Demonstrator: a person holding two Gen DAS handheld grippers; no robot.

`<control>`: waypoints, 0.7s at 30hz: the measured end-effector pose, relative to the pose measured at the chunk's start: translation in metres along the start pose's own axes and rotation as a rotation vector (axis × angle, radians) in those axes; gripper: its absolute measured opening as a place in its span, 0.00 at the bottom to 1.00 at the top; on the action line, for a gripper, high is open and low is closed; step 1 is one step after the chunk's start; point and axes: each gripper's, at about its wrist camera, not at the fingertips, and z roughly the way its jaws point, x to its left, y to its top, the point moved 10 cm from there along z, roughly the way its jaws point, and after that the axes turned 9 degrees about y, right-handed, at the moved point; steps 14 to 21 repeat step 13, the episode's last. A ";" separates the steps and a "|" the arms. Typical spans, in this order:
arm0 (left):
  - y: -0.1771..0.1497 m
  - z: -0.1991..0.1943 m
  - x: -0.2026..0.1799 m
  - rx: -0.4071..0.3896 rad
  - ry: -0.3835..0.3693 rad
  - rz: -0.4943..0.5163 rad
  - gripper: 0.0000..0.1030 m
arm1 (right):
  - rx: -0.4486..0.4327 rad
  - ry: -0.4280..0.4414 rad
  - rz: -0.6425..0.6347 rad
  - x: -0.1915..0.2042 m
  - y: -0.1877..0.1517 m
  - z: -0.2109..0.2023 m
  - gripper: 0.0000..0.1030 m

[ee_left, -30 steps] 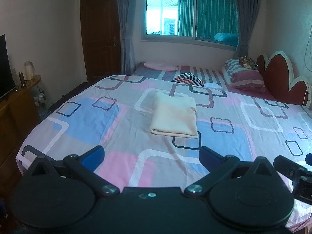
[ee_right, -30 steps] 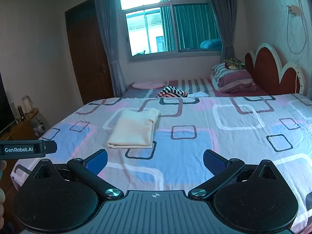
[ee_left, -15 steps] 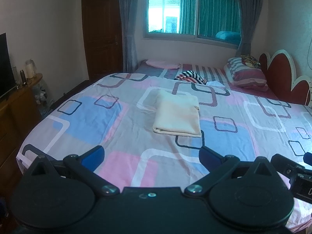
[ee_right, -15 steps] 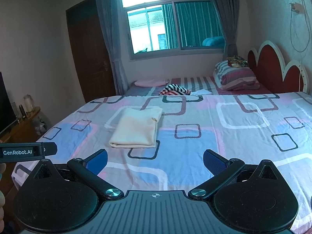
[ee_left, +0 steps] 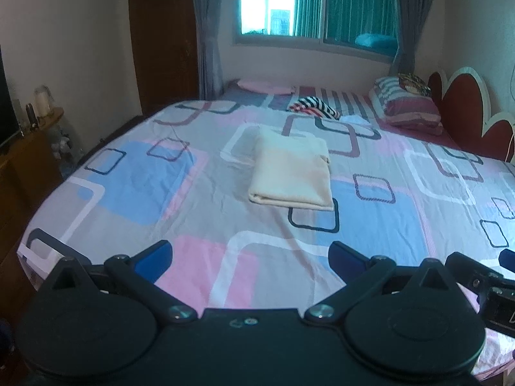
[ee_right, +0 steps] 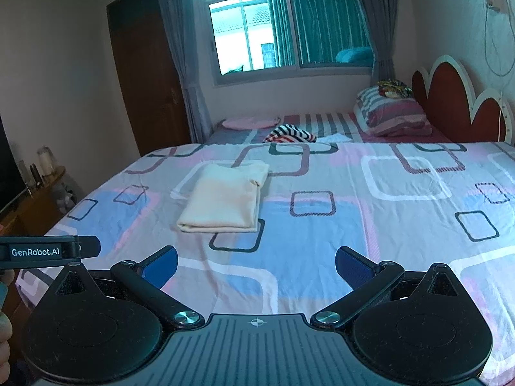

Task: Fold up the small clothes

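At the bottom of the left wrist view the left gripper (ee_left: 250,259) fills the lower edge, its blue-padded fingers spread wide with nothing between them, held over the near edge of the bed (ee_left: 199,257). The right gripper (ee_right: 256,265) sits the same way along the bottom of its own view, fingers spread apart and empty; at that frame's left edge the left gripper's body shows with a white label, and a bit of the person's hand (ee_right: 4,337) appears at the lower left corner. Beyond both grippers, well apart from their fingertips, a cream folded garment (ee_left: 293,172) lies flat on the patterned sheet, near the frame's centre in the left view and left of centre in the right view (ee_right: 225,197), with its folded edge toward the cameras. Farther back, in the upper middle of the frame, a striped garment (ee_left: 313,106) lies bunched on a second, striped bed, with a pillow (ee_left: 407,106) at upper right beside the red headboard (ee_left: 463,109). The window (ee_left: 317,3) and curtains fill the top.
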 end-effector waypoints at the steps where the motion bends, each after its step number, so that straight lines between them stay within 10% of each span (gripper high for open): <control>1: 0.000 0.004 -0.002 0.008 -0.005 0.003 0.99 | 0.005 -0.002 0.004 -0.001 0.000 0.003 1.00; 21: 0.008 0.092 -0.011 0.000 -0.125 -0.056 1.00 | 0.086 -0.057 0.040 -0.027 -0.008 0.059 1.00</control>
